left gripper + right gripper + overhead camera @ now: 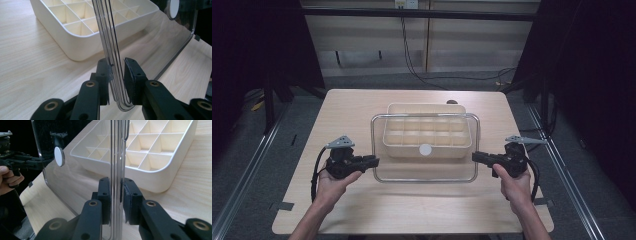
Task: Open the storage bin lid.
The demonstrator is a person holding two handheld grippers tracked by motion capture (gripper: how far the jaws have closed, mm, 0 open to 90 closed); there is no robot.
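A person stood at the tabletop [362, 210] with a pair of tongs in each hand, carrying a clear lid [424, 172] between them. The lid hung level over a cream divider box [427, 131], shifted toward the person so that its near edge overhung the box's front wall; a white round knob [425, 149] sat on the panel. Held by its two short ends like that, it could be kept flat and steered squarely, which I judged was meant to settle it onto the box or lift it clear.

The left tongs [371, 161] were clamped on the lid's left rim; in the left gripper view the pads pinched the curved lip near a corner [117, 82]. The right tongs [479, 157] were clamped on the right rim, and in the right gripper view the black pads pressed both faces of the clear edge [116, 195]. Neither pair stood apart beyond the thickness of the rim. The box's compartments looked empty, and the box rested on the tabletop toward the far side.
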